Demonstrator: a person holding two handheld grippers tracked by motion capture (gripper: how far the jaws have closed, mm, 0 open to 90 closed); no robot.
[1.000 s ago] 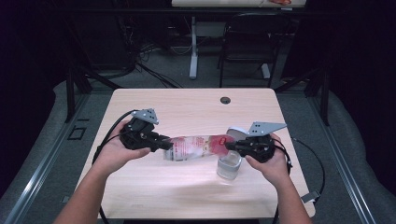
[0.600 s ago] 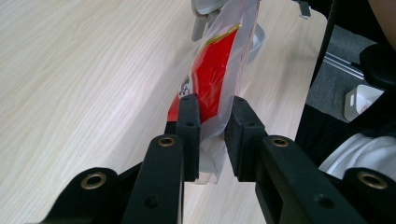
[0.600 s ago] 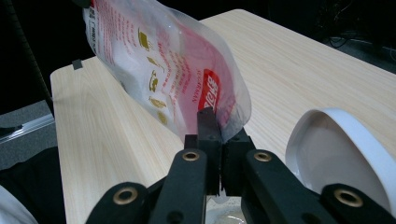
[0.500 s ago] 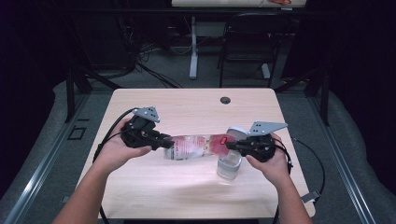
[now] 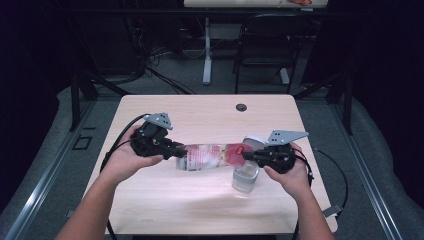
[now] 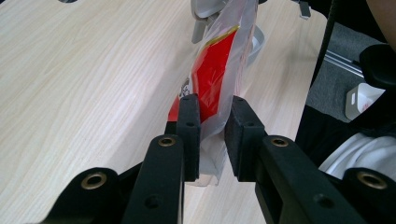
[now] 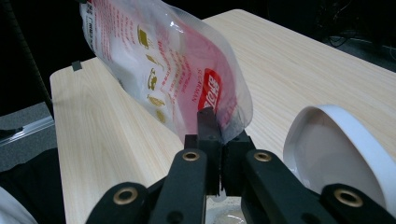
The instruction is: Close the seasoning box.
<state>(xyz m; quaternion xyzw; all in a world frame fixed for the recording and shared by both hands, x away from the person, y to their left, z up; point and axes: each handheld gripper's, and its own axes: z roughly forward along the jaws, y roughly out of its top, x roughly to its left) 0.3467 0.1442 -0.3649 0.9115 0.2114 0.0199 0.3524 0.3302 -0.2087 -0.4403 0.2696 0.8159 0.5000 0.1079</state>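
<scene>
A: Position check. Where's the pouch?

B: The clear plastic pouch (image 5: 210, 156) with red print hangs stretched above the worktop (image 5: 200, 120), held level between the two grippers. The left gripper (image 5: 172, 149) has its fingers (image 6: 189, 126) clamped on one end; the left gripper view shows both pads pressing the film flat. The right gripper (image 5: 248, 156) has its fingers (image 7: 208, 123) closed tight on the red-printed end.

A: What's underneath?

B: A clear glass cup (image 5: 245, 179) stands on the worktop just below the right end of the pouch. A white round lid or bowl (image 5: 254, 141) sits just behind that end; I can't tell which it is.

A: Progress?

B: Pickup is done, with both ends secured and the pouch clear of the surface. Judging by the cup, emptying it into the cup comes next. I can't tell whether the pouch is open. The cup may hold a little already; too unclear to call. Tilting and pouring look still to do.
</scene>
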